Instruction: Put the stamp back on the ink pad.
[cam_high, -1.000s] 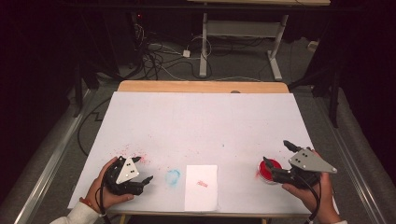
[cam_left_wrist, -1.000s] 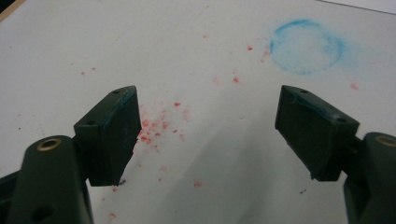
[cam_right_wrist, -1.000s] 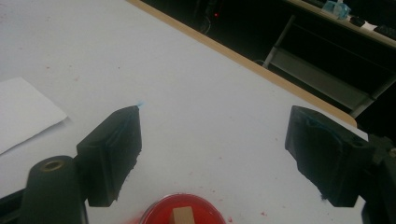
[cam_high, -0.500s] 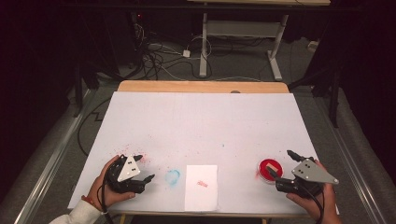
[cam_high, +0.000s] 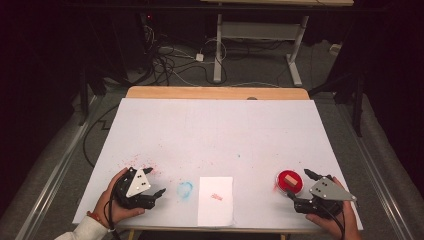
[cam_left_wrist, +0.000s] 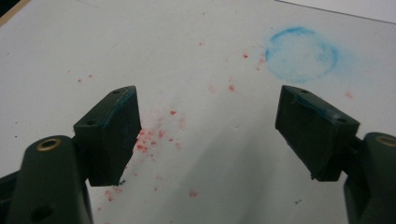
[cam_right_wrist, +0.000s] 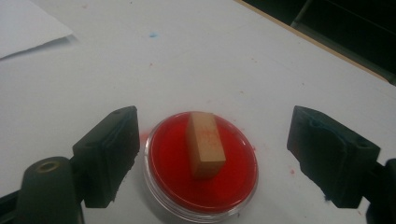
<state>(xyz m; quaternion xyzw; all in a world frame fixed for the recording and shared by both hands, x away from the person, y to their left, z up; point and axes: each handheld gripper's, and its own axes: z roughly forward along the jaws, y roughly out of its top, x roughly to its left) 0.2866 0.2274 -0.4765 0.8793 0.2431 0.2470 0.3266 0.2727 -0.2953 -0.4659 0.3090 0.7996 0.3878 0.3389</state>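
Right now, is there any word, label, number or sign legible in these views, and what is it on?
None can be read.
Red stamped mark on the sheet of paper: too small and blurred to read.
Faint red marks on the wooden stamp block lying in the red ink pad: not legible.
Blue ring and red specks on the table cover: ink stains, not text.

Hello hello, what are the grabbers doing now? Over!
Left gripper open, empty. Right gripper open, jaws either side of the round red ink dish. Small wooden stamp block lying in it, untouched. Nothing in between.
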